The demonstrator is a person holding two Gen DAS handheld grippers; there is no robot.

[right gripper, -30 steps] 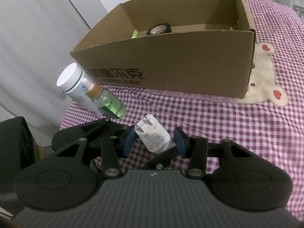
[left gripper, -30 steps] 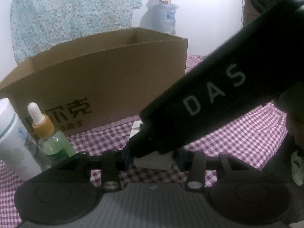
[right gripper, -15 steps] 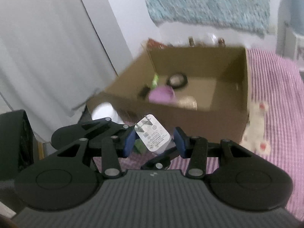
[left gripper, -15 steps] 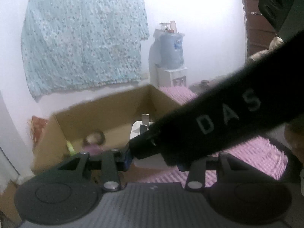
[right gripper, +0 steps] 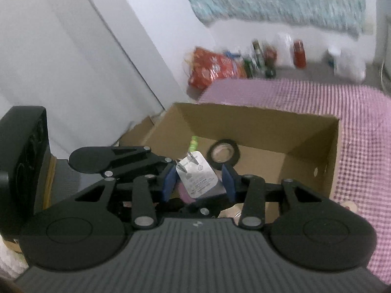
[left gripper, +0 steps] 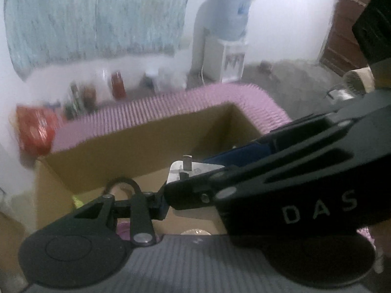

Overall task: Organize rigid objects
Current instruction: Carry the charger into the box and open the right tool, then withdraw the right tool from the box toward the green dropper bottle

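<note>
Left wrist view: left hand-held gripper [left gripper: 195, 202] narrowly open, left pad against the lower end of a white charger [left gripper: 179, 172], prongs up. Far pad hidden behind the right hand-held gripper [left gripper: 190, 178], which crosses in from the right. Judged clamped on the charger, since nothing else visibly carries it. Charger in the air above the open cardboard box [left gripper: 136, 146], not yet inside. Picture blurred, so fine contact is hard to read.

Right wrist view: left hand-held gripper reaching in from the left edge, tips at the charger. Right hand-held gripper partly open, jaws just been closing, charger between the pads. Left pad at the charger's side, thin dark gap at the right pad; no pinch seen.

Box contents, left to right: small green item [right gripper: 194, 142], black tape roll [right gripper: 223, 155]; something purple below the charger, mostly hidden. Box on a purple checked cloth [right gripper: 342, 112].

Progress, as a judgement: several items already boxed, so sorting well under way. Charger step half done: carried over the opening, lowering and release left. Anything left outside the box out of view; cannot tell.
</note>
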